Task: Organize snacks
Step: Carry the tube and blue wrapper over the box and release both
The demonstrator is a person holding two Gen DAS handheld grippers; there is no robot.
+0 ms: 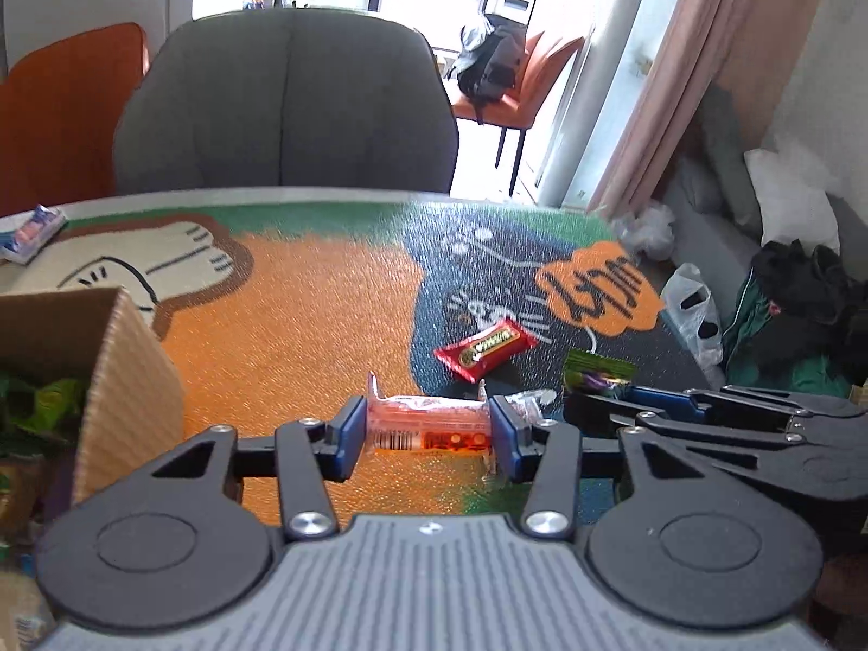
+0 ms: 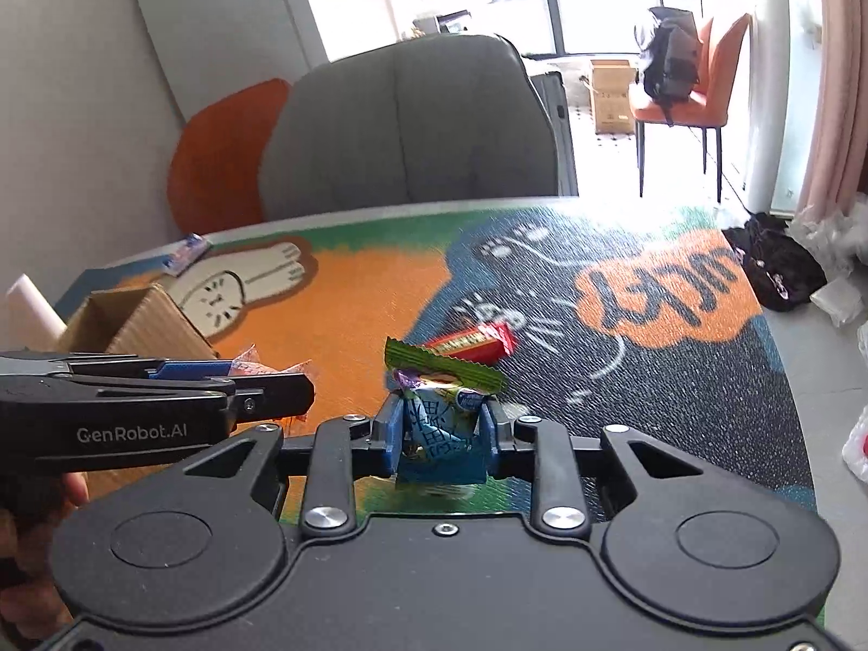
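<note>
Both tongs loaded at once: the left tongs [image 1: 426, 428] are pinching an orange clear-wrapped snack [image 1: 426, 426] across its length, the blue pads pressing on the two ends so the packet is hanging level between them, lifted just off the table [image 1: 304, 304]. The right tongs [image 2: 438, 428] are clamping a blue packet with a green crimped top [image 2: 439, 412] by its body, upright, the crimped edge standing above the pads, likely because the body gives a firmer hold than the thin seal. The two tools are sitting just beside each other, the right one showing at the right edge of the left view. A cardboard box [image 1: 130, 380] is standing open to the left of the left tongs, green wrappers already lying inside it, so it is probably serving as the collecting bin, and the left packet is sitting nearest to it. A red bar [image 1: 485, 348] is lying flat on the dark part of the patterned mat, ahead of both tools and not yet picked up. A small blue-and-white packet [image 1: 30, 230] is resting near the far left edge, well apart from the rest. Judged stage: mid-task, both loads awaiting drop into the box
</note>
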